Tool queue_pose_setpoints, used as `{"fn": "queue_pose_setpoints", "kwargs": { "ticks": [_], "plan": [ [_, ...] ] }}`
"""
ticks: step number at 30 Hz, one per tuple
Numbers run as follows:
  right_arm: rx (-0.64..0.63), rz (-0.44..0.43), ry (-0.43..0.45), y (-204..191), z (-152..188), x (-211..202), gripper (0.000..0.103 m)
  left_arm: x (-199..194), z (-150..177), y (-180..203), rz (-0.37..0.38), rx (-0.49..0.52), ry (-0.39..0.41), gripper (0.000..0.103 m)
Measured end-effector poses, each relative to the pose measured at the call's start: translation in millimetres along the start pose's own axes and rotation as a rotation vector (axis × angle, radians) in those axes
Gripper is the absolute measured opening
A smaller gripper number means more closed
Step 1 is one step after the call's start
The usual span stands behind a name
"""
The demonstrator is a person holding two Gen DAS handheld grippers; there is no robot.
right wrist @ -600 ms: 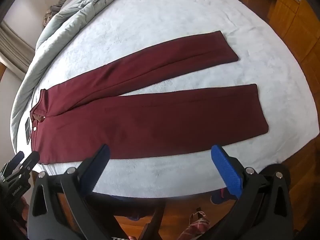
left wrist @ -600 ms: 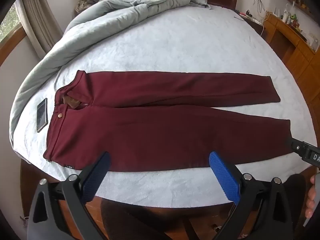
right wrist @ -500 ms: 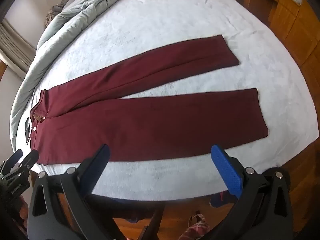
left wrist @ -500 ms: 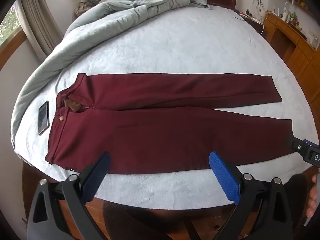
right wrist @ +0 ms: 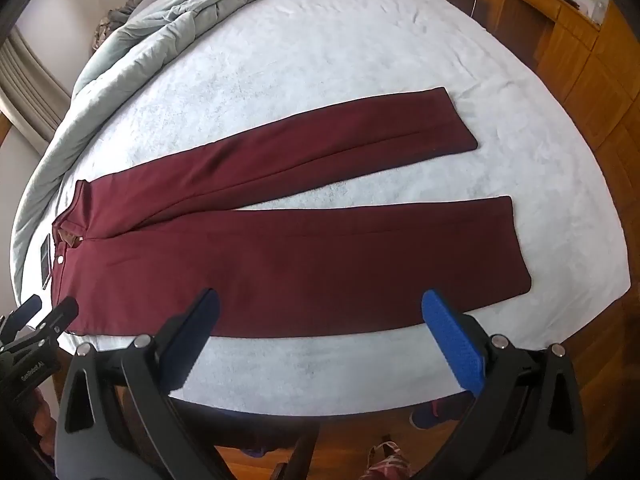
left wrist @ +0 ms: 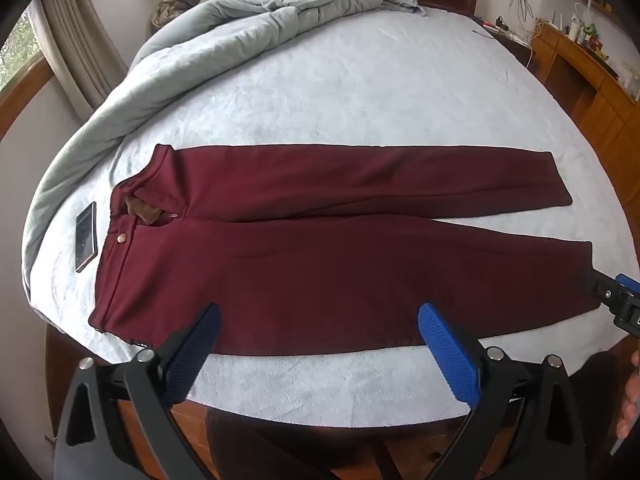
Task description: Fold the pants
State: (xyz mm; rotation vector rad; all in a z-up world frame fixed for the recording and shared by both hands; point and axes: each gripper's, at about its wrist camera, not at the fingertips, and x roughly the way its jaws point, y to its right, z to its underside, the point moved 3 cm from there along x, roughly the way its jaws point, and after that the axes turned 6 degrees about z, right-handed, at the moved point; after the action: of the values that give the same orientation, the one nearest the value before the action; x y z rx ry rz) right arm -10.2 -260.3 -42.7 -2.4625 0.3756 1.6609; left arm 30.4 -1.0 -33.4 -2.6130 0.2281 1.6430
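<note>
Dark red pants (left wrist: 320, 256) lie flat on the pale bed cover (left wrist: 360, 92), waistband to the left, both legs spread to the right with a gap between the hems; they also show in the right wrist view (right wrist: 304, 256). My left gripper (left wrist: 320, 352) is open and empty, hovering over the near edge of the near leg. My right gripper (right wrist: 320, 340) is open and empty above the near leg's lower edge. Each gripper shows at the edge of the other's view: the right one (left wrist: 616, 300), the left one (right wrist: 36, 320).
A phone (left wrist: 86, 236) lies on the bed left of the waistband. A grey duvet (left wrist: 224, 36) is bunched along the far left. Wooden furniture (left wrist: 592, 80) stands to the right. The bed's near edge and wooden floor (right wrist: 340, 440) are below the grippers.
Both grippers have shifted slightly forward towards the pants; the pants sit a little lower in both views. Jaws stay open. The pants have not moved.
</note>
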Motion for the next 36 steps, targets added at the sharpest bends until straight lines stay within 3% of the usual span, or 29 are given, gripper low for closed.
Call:
{"fn": "queue_pose_setpoints", "kwargs": {
  "ticks": [36],
  "plan": [
    [-0.009, 0.003, -0.003, 1.5, -3.5, 4.0, 0.101, 3.2, -3.3, 1.9, 0.017, 0.001, 0.004, 0.099]
  ]
}}
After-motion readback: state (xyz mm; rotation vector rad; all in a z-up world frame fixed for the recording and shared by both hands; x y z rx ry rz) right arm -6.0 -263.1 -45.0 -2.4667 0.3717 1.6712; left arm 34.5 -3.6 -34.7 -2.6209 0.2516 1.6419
